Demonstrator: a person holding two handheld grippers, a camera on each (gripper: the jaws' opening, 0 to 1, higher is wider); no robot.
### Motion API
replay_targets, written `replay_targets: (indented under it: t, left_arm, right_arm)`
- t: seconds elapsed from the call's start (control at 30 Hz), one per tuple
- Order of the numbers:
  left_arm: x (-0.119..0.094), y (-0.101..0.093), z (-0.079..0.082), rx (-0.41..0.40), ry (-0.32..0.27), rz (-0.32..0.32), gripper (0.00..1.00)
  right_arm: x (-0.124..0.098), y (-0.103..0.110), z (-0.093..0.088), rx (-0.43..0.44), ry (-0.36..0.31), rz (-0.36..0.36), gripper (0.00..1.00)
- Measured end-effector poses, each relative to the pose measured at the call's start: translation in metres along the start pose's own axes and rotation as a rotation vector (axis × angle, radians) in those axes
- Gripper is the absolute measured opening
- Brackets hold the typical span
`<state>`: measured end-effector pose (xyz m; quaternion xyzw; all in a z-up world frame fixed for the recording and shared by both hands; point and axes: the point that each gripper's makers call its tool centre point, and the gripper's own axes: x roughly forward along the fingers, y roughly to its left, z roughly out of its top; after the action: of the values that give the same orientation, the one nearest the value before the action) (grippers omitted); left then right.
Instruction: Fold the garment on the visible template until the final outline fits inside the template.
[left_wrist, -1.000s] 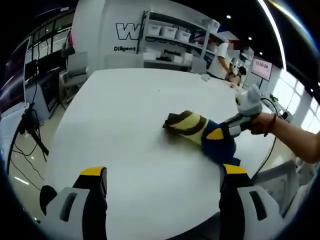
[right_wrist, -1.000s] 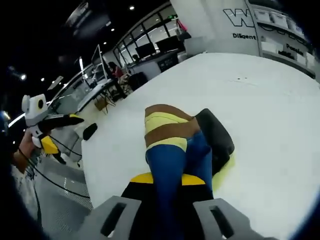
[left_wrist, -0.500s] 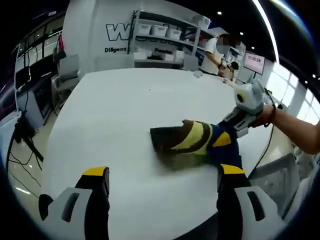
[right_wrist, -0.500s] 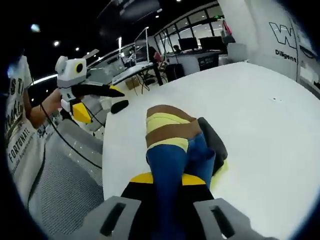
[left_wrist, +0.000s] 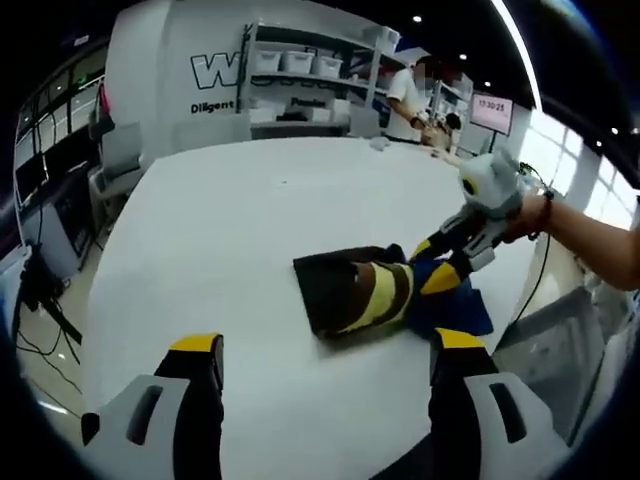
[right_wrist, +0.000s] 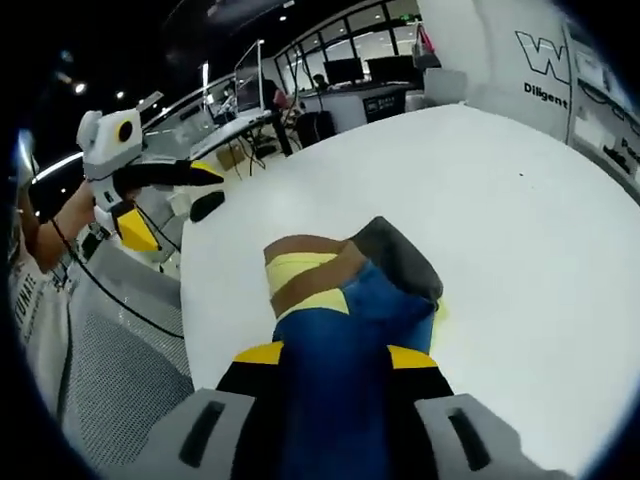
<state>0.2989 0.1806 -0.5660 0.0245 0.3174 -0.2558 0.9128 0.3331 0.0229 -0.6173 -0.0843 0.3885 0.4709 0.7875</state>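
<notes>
A garment (left_wrist: 385, 290) with yellow and brown stripes and a blue part lies bunched on the white table (left_wrist: 230, 210). Under it a dark flat template (left_wrist: 322, 292) sticks out at one end. My right gripper (right_wrist: 335, 355) is shut on the garment's blue part (right_wrist: 340, 320), and the stripes (right_wrist: 300, 280) and template (right_wrist: 400, 258) lie ahead of its jaws. In the left gripper view the right gripper (left_wrist: 437, 265) comes in from the right, held by a hand. My left gripper (left_wrist: 325, 345) stands open above the table's near side, short of the garment. It hangs beyond the table edge, as the left gripper (right_wrist: 195, 188).
Shelves with white bins (left_wrist: 300, 75) and people (left_wrist: 405, 100) stand beyond the table's far end. A grey chair (left_wrist: 115, 160) is at the far left corner. Desks with monitors (right_wrist: 345, 85) lie past the table in the right gripper view. Cables (right_wrist: 110, 290) hang beside the table edge.
The right gripper has kept its hold and shifted the garment. The bundle has turned and lies flatter, and more of the dark template shows. The left gripper stays open, off the garment.
</notes>
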Motion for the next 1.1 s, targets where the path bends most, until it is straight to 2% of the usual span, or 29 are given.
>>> replay_targets:
  t: [0.07,0.13,0.23,0.43,0.57,0.6,0.8,0.93,1.1]
  left_arm:
    - [0.004,0.000,-0.001,0.030,0.003,-0.014,0.80]
    - [0.006,0.001,-0.001,0.049,0.010,-0.023,0.79]
    - [0.014,0.005,-0.004,0.089,0.024,-0.043,0.75]
    - [0.032,0.011,-0.014,0.145,0.061,-0.071,0.70]
    - [0.041,0.012,-0.021,0.173,0.091,-0.086,0.66]
    - [0.046,0.011,-0.025,0.173,0.110,-0.092,0.66]
    - [0.063,0.008,-0.037,0.239,0.140,-0.127,0.59]
    - [0.073,0.001,-0.047,0.306,0.160,-0.198,0.51]
    - [0.085,0.000,-0.048,0.378,0.144,-0.224,0.44]
  right_arm:
    - [-0.003,-0.002,0.009,0.005,-0.034,-0.016,0.33]
    - [-0.007,-0.008,0.025,0.030,-0.107,-0.041,0.30]
    - [-0.009,-0.017,0.038,0.043,-0.156,-0.073,0.28]
    - [0.002,-0.034,0.034,0.043,-0.123,-0.131,0.25]
    - [0.008,-0.044,0.024,0.066,-0.076,-0.165,0.21]
    - [0.009,-0.044,0.021,0.074,-0.069,-0.163,0.20]
    - [0.009,-0.043,0.018,0.111,-0.060,-0.156,0.15]
    - [0.010,-0.044,0.013,0.121,-0.040,-0.162,0.11]
    - [0.012,-0.043,0.009,0.140,-0.030,-0.160,0.07]
